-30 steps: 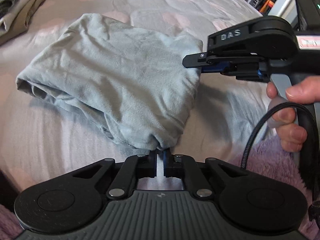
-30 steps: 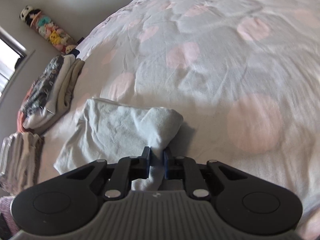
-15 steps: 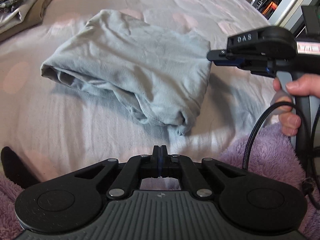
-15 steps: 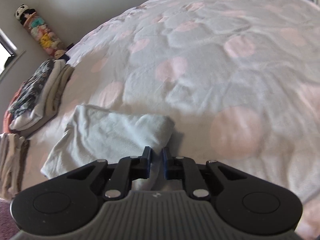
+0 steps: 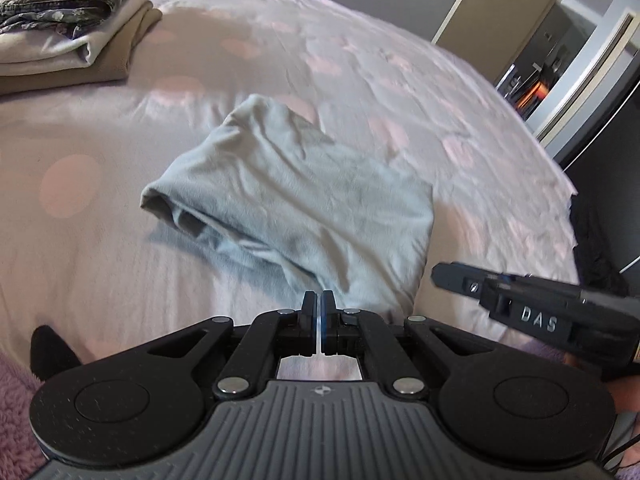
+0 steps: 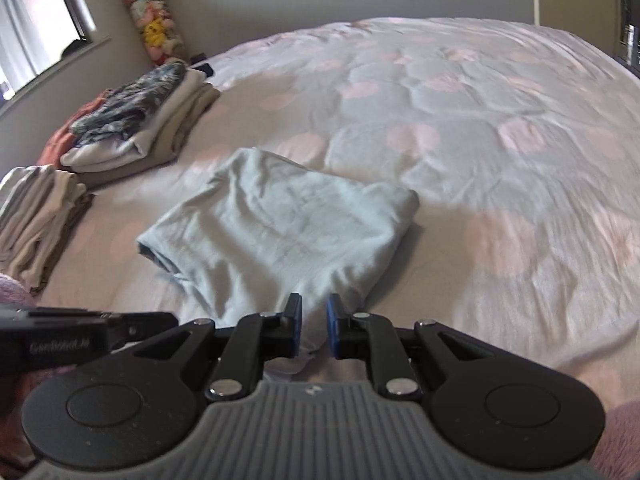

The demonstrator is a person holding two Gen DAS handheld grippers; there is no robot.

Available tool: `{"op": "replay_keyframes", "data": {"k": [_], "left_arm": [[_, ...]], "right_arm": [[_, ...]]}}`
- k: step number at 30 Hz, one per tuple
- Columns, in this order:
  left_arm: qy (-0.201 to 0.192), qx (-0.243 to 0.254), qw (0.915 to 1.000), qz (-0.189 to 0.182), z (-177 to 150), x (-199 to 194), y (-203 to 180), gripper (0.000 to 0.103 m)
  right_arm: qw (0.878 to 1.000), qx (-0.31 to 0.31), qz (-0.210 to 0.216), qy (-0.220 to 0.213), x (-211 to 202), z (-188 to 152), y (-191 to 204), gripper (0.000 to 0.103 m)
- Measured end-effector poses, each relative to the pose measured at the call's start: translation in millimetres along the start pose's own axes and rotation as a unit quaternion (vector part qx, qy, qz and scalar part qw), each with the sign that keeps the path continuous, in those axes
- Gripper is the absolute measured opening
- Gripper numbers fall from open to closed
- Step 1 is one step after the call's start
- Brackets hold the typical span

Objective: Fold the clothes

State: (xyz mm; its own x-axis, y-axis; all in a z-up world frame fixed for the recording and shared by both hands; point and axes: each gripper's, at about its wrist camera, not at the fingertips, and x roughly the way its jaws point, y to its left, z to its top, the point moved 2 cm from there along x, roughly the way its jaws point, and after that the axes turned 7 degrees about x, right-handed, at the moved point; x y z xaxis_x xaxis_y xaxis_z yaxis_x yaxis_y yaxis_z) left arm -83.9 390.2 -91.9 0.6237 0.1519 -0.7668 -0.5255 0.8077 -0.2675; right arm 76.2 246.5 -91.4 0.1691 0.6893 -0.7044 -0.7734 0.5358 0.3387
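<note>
A light blue garment (image 5: 300, 208) (image 6: 280, 232) lies folded in a rough rectangle on the dotted bedspread (image 5: 360, 80) (image 6: 480, 120), its layered edges showing at its left end. My left gripper (image 5: 319, 300) is shut with nothing between its fingers and sits just short of the garment's near edge. Its tip also shows from the side as the left gripper (image 6: 160, 320) in the right wrist view. My right gripper (image 6: 314, 314) is open by a narrow gap at the near edge of the cloth and holds nothing. The right gripper (image 5: 440, 276) hovers off the garment's right corner.
A stack of folded clothes (image 5: 72, 28) (image 6: 136, 128) sits at the bed's far left, and a second pile (image 6: 36, 216) lies nearer. Purple fuzzy fabric (image 5: 16, 400) (image 6: 620, 440) borders the near edge. A door (image 5: 500, 12) and a window (image 6: 36, 28) lie beyond the bed.
Both grippers have let go of the garment's corners and pulled back. The cloth now rests flat. The left fingers closed empty and the right fingers opened.
</note>
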Motion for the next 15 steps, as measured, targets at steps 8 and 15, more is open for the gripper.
{"op": "replay_keyframes", "data": {"k": [8,15], "left_arm": [[0.006,0.032,0.9985,-0.044,0,25,-13,0.003],[0.077,-0.002,0.9968,-0.018,-10,53,-2,0.003]], "right_arm": [[0.997,-0.057,0.016,0.058,20,-9,18,0.016],[0.989,-0.077,-0.001,0.127,42,-17,18,0.016]]}}
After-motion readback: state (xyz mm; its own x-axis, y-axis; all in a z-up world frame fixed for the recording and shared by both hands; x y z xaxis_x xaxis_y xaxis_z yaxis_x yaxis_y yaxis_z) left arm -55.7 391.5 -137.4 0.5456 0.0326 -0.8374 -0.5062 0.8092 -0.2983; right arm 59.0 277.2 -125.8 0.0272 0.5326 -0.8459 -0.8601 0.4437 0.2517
